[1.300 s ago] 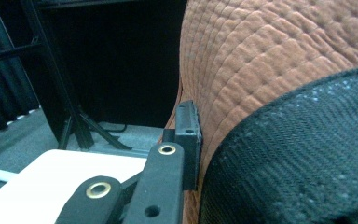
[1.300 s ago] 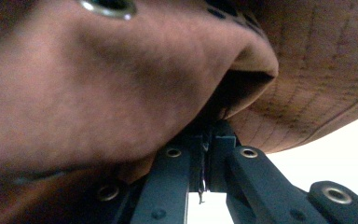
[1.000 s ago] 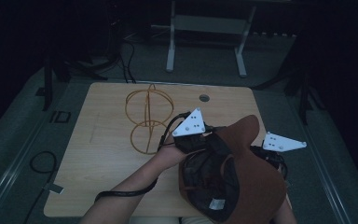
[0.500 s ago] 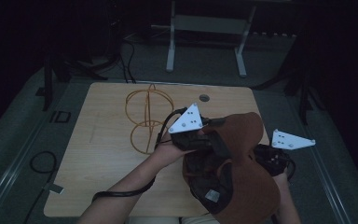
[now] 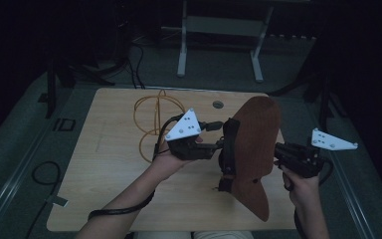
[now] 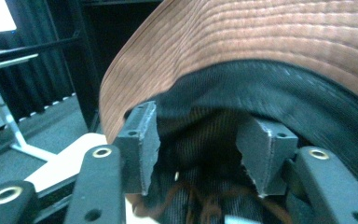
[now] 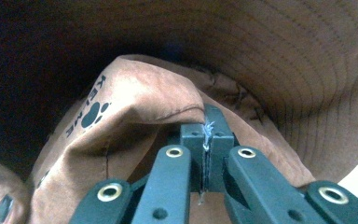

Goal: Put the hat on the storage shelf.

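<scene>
A brown wide-brimmed hat [image 5: 256, 144] with a dark lining is held on edge above the wooden table [image 5: 104, 169], between my two grippers. On the hat's left, my left gripper [image 5: 220, 147] stands open. In the left gripper view its jaws [image 6: 198, 154] stand apart inside the hat's dark lining [image 6: 279, 93], under the stitched brim. From the right, my right gripper [image 5: 277, 152] is shut on the hat. The right gripper view shows this gripper [image 7: 206, 135] pinching a fold of the brown crown fabric [image 7: 135, 107], beside a printed logo.
A looped orange cord [image 5: 154, 117] lies on the table behind my left hand. A small round grommet [image 5: 218, 104] sits near the far edge. A white desk frame [image 5: 219, 30] stands beyond the table, and a black cable [image 5: 42, 174] lies on the floor at left.
The hat has swung from lying low near the front edge up onto its edge. My right gripper has moved right and outward with it; my left hand shifted slightly.
</scene>
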